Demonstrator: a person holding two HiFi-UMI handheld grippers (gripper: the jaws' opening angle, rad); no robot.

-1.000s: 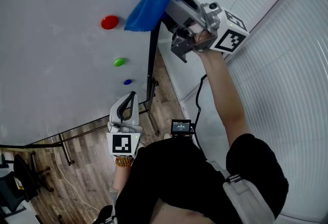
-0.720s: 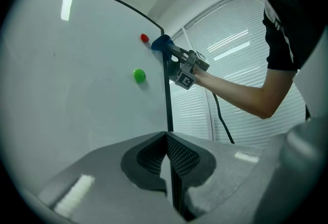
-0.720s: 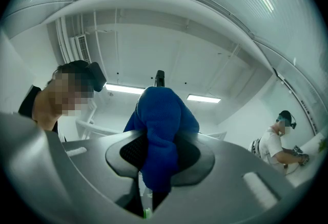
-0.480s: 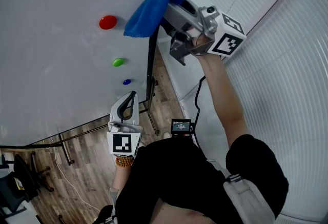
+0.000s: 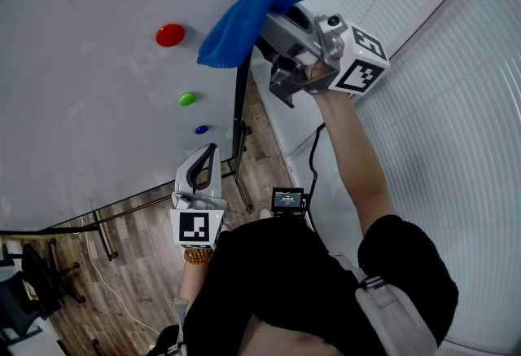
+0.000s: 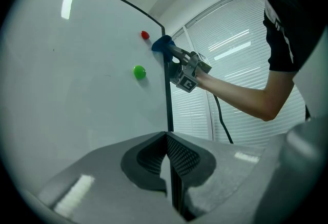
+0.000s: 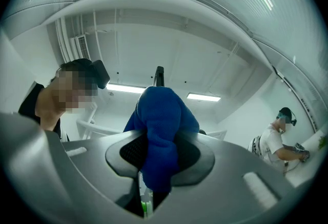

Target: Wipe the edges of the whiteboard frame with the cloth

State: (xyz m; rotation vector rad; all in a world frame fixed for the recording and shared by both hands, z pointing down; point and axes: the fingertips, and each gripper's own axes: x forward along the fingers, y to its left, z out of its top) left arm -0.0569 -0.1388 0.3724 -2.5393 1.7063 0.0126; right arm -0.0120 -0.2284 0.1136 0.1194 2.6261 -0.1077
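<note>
Two grippers noted.

Head view: the right gripper (image 5: 273,20) clamps a blue cloth (image 5: 244,16). The cloth looks soft, light and floppy, and is best pinched mid-bunch. It drapes over the black frame (image 5: 239,94). The left gripper (image 5: 205,159) hangs low.

Left gripper view: the jaws are together on nothing. This view alone shows the cloth (image 6: 161,43) side-on at the frame.

Right gripper view: the jaws pinch the cloth's middle. The bunch hides any contact with the frame.

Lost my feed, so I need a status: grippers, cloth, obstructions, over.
Right gripper shut on blue cloth. Cloth against whiteboard frame, vertical edge. Left gripper shut, empty, held low. Nothing blocking the frame; magnets sit inboard.
</note>
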